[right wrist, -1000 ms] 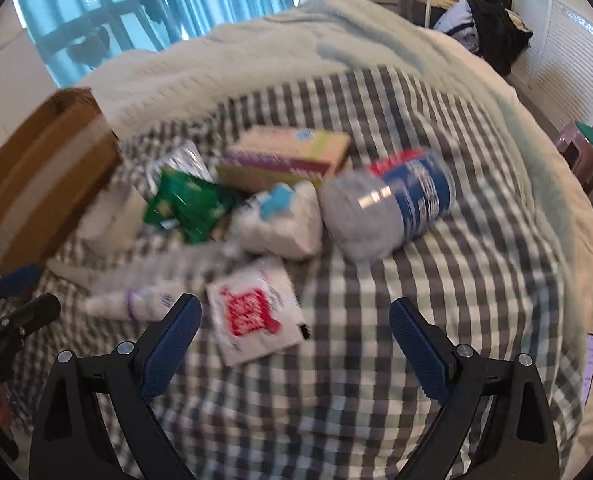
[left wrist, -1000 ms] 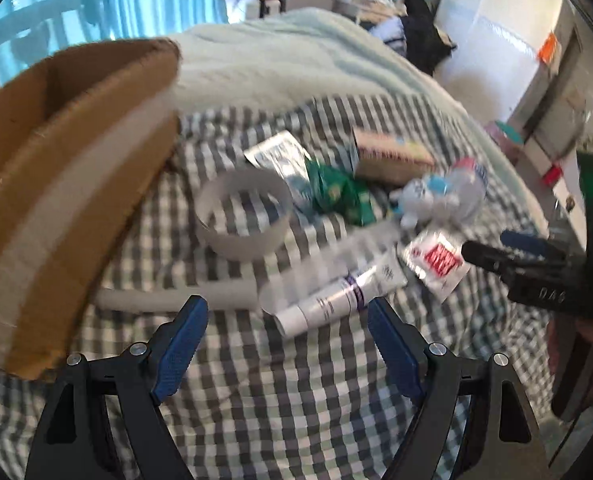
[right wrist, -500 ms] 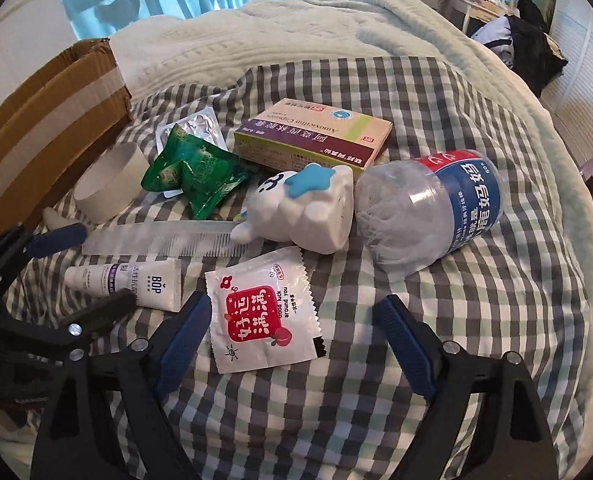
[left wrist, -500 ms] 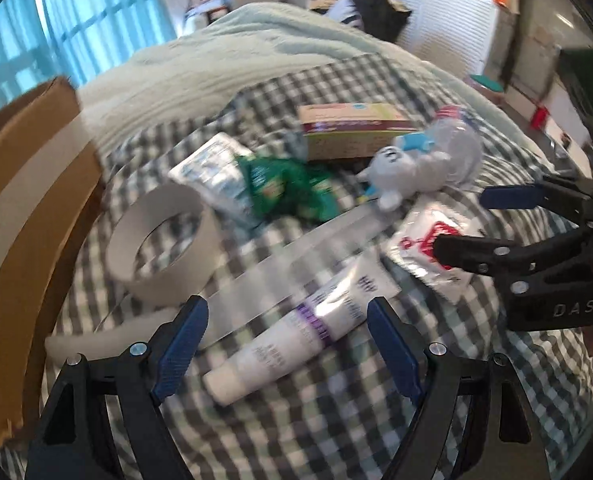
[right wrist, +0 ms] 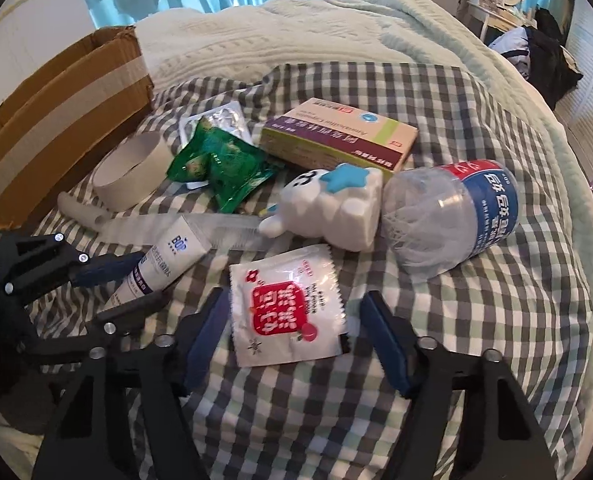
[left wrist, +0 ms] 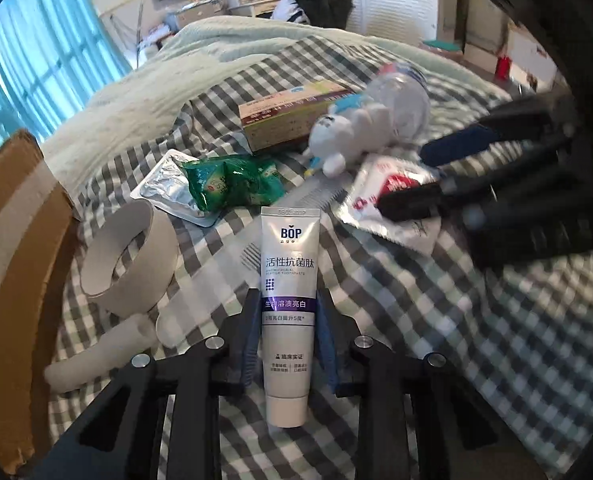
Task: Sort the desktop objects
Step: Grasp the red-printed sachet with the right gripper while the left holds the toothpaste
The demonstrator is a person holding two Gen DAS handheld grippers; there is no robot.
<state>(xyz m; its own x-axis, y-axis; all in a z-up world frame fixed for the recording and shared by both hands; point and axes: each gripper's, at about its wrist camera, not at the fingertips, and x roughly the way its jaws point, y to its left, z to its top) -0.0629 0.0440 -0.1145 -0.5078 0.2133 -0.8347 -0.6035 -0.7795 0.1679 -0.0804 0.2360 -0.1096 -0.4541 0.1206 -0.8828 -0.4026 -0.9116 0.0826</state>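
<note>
My left gripper [left wrist: 288, 308] is shut on a white BOP toothpaste tube [left wrist: 289, 280], which lies on the checked cloth; it also shows in the right wrist view [right wrist: 156, 268]. My right gripper [right wrist: 296, 316] is open, its blue fingers either side of a white sachet with a red label [right wrist: 286, 308]. The sachet also shows in the left wrist view [left wrist: 388, 196]. Behind lie a white toy [right wrist: 332, 212], a plastic bottle [right wrist: 452, 216], a medicine box [right wrist: 336, 136], a green packet [right wrist: 216, 164], a clear comb [right wrist: 200, 226] and a tape ring [right wrist: 132, 168].
An open cardboard box [right wrist: 56, 96] stands at the left edge of the cloth. A foil blister pack [left wrist: 168, 188] lies under the green packet. A pale knitted blanket [right wrist: 296, 28] covers the bed behind. Furniture and clothes stand at the far right.
My left gripper has moved forward and shut on the toothpaste tube. My right gripper has come down closer over the sachet and narrowed around it.
</note>
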